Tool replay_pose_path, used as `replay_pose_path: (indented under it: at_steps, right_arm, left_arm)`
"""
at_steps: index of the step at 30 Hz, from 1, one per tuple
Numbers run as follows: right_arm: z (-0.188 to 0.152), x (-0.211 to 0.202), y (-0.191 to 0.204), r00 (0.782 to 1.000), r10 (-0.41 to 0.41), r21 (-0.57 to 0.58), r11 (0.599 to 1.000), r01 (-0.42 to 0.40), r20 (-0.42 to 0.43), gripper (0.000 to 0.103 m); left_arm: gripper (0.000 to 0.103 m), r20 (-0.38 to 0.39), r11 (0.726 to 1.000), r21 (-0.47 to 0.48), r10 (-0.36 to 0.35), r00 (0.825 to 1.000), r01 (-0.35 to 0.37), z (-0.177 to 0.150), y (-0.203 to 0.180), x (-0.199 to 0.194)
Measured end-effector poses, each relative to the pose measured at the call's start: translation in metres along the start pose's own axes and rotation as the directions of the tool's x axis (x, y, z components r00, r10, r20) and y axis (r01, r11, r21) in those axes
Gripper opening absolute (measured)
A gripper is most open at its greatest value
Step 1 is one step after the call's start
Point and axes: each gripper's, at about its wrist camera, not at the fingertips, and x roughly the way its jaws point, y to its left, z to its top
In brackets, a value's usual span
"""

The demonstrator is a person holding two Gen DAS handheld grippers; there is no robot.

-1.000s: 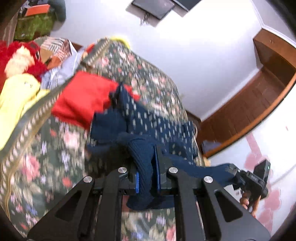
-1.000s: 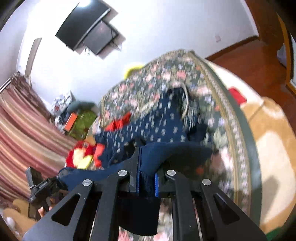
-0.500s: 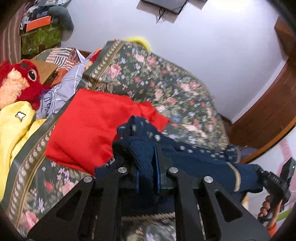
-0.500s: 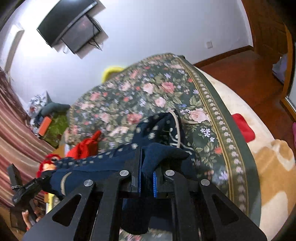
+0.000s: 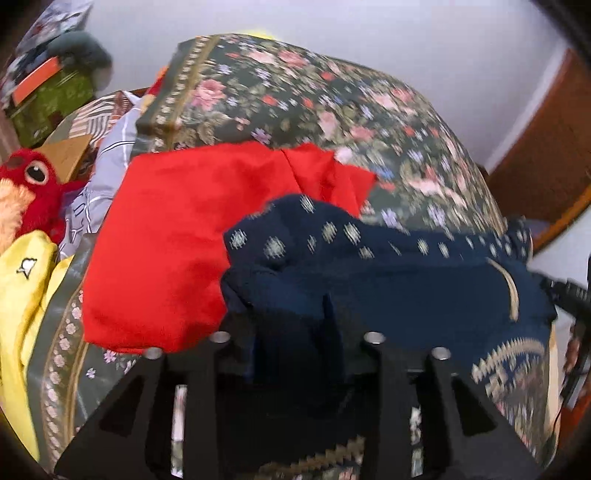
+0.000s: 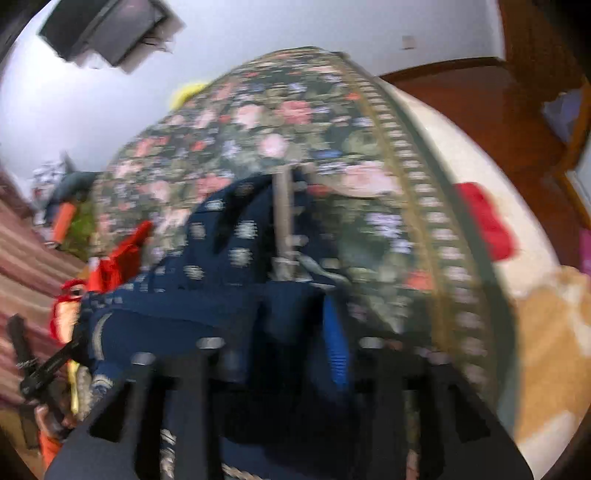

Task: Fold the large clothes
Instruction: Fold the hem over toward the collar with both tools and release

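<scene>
Left gripper (image 5: 295,332): jaws have just been opening, now stand apart, a fold of the navy garment (image 5: 388,280) sits between them, pads not pressing it as far as the blur lets me tell. Right gripper (image 6: 291,332): same, jaws have just been opening, apart, navy cloth bunched in the gap, blue pad (image 6: 336,347) exposed on one finger. Right view badly blurred.

Navy garment, dark blue with pale dotted print and a gold patterned border, lies on the floral bedspread (image 5: 332,110), stretched across between the two grippers. In the left view its far end reaches the right gripper at the frame's right edge; in the right view the left gripper (image 6: 40,369) shows at the lower left by the other end.

Red cloth (image 5: 177,240) lies flat on the bedspread just beside the navy garment, its edge touching or slightly under it. Left of that: yellow cloth (image 5: 22,288), red plush toy (image 5: 26,192), grey striped fabric (image 5: 99,184), all at the bed's side. Second small red item (image 6: 484,221) on the pale mattress edge in the right view. Wall-mounted TV (image 6: 107,29) above, wooden floor (image 6: 480,96) beyond the bed.
</scene>
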Motion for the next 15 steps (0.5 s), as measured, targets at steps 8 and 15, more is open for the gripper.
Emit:
replay_pose_path:
  at_steps: [8,15]
  right_arm:
    - [-0.028,-0.078,0.001,0.990,-0.104,-0.128,0.985,0.117,0.099,0.072]
    - [-0.057,-0.095,0.040,0.991,-0.053,-0.293,0.952,0.087,0.121,0.072]
  left_arm:
    - [0.080,0.032,0.996,0.089,0.016,0.999,-0.019,-0.021,-0.016,-0.062]
    - [0.086,0.014,0.987,0.158,-0.023,1.000,0.021,-0.045,-0.047,-0.073]
